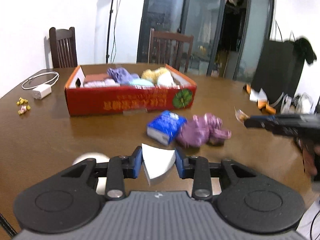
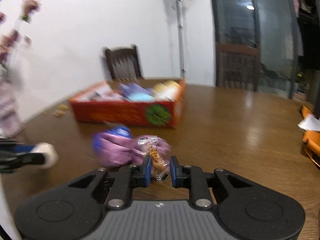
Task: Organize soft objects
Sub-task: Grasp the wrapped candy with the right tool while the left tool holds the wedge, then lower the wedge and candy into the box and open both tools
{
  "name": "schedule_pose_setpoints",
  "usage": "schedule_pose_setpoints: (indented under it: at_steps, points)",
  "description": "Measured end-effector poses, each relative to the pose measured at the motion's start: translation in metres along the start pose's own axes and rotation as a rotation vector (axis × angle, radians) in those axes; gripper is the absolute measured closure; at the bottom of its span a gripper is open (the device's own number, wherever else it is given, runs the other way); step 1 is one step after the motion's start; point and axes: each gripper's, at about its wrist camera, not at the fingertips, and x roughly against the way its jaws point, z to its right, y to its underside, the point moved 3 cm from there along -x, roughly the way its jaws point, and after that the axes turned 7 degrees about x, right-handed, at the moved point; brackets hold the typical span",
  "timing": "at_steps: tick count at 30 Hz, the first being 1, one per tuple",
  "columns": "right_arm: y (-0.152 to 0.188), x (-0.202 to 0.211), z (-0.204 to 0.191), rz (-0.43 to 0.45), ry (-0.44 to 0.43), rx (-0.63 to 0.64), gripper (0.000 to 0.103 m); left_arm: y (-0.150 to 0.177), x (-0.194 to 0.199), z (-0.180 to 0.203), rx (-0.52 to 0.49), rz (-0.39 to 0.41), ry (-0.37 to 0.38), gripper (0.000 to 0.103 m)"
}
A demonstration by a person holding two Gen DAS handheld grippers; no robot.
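My left gripper (image 1: 159, 163) is shut on a white wedge-shaped soft block (image 1: 158, 163), held above the brown table (image 1: 60, 140). It also shows at the left of the right wrist view (image 2: 45, 155). My right gripper (image 2: 160, 168) holds a clear snack packet (image 2: 155, 158) between its blue pads, with a small gap on the right side. It shows in the left wrist view (image 1: 243, 117) too. A blue tissue pack (image 1: 166, 127) and a purple soft cloth (image 1: 202, 133) lie on the table before a red cardboard box (image 1: 130, 102) filled with soft items.
A white charger with cable (image 1: 41, 91) and small yellow bits (image 1: 23, 105) lie at the table's left. Orange and white items (image 1: 260, 99) sit at the right edge. Two wooden chairs (image 1: 63, 47) stand behind the table. A black bag (image 1: 280, 70) stands on the right.
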Motion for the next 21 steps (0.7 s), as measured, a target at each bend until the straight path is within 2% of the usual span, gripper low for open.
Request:
schedule_pose_setpoints:
  at_steps: [3, 6, 10, 12, 15, 18, 21]
  points:
    - [-0.02, 0.003, -0.019, 0.057, -0.071, 0.044, 0.084, -0.032, -0.005, -0.011, -0.016, 0.053, 0.002, 0.068]
    - [-0.05, -0.019, -0.033, 0.074, -0.12, 0.092, 0.084, -0.075, -0.017, -0.033, -0.025, 0.098, -0.006, 0.067]
    - [-0.103, -0.079, -0.042, 0.071, -0.198, 0.137, 0.084, -0.132, -0.057, -0.073, 0.013, 0.059, -0.001, 0.067]
    - [-0.129, -0.123, -0.045, 0.027, -0.247, 0.138, 0.084, -0.15, -0.087, -0.091, 0.032, 0.004, -0.006, 0.067]
    - [-0.159, -0.193, -0.053, -0.063, -0.263, 0.158, 0.084, -0.161, -0.13, -0.108, 0.003, -0.079, -0.043, 0.065]
    - [-0.17, -0.259, -0.065, -0.178, -0.258, 0.189, 0.084, -0.162, -0.156, -0.122, -0.021, -0.122, -0.058, 0.064]
    - [-0.168, -0.305, -0.076, -0.286, -0.309, 0.162, 0.084, -0.159, -0.164, -0.136, -0.034, -0.128, -0.055, 0.052]
